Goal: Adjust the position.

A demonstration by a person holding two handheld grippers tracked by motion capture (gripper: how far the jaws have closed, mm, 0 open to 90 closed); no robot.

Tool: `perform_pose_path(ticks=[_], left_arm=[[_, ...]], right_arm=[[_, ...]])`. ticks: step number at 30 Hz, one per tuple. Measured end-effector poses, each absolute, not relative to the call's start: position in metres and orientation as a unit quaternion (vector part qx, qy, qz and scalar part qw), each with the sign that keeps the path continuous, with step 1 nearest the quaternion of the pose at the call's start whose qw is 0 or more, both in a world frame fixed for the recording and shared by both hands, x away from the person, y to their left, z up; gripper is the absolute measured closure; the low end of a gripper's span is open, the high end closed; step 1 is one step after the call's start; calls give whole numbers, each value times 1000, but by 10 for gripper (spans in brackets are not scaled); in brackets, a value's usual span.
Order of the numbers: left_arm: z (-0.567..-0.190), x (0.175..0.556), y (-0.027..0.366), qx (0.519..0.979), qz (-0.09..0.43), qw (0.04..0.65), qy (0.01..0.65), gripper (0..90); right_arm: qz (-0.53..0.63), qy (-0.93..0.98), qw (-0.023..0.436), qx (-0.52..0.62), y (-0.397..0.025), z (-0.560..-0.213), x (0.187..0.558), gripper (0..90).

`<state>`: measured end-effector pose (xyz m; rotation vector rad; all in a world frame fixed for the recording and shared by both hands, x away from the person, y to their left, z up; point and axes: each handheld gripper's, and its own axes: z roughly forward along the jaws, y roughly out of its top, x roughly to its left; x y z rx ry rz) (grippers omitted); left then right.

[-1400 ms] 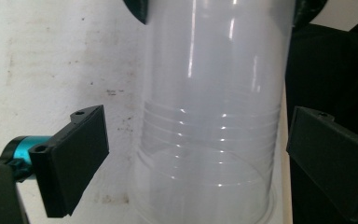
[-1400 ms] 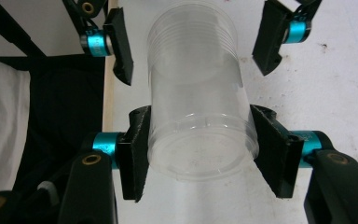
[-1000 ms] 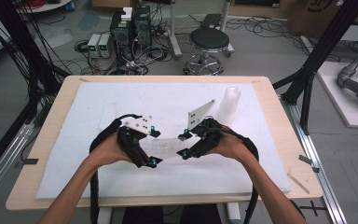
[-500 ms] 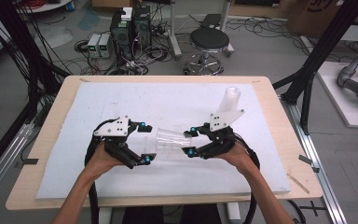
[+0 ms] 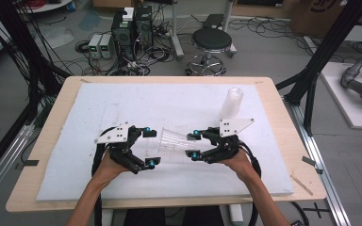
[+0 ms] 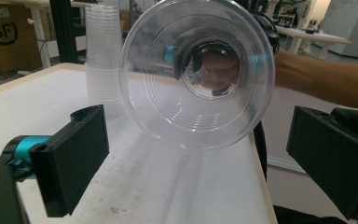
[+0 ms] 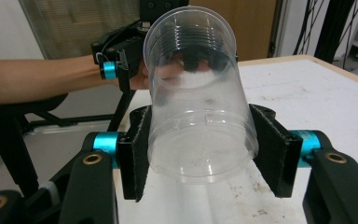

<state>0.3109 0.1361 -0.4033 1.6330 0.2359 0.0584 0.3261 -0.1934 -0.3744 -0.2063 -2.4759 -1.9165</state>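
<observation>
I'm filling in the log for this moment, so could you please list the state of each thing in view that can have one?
Clear cup: on its side, off the table, base clamped in the right gripper, empty.
Right gripper: shut on the clear cup's base.
Left gripper: open, jaws wide at either side of the cup's mouth, not touching it.
Stack of cups: upright, mouth down, on the white mat.

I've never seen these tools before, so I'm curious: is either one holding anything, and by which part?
The right gripper clamps a clear plastic cup by its base end. The left gripper is open, holding nothing.
</observation>
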Motion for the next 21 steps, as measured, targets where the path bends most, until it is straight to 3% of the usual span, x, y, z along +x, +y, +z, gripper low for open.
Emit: perform_pose_path(ticks=[21], left_arm=[[-398,315,113,716,1,692,93,57]], right_arm=[[-630,-775,2,-46,-190,-377,326,428]])
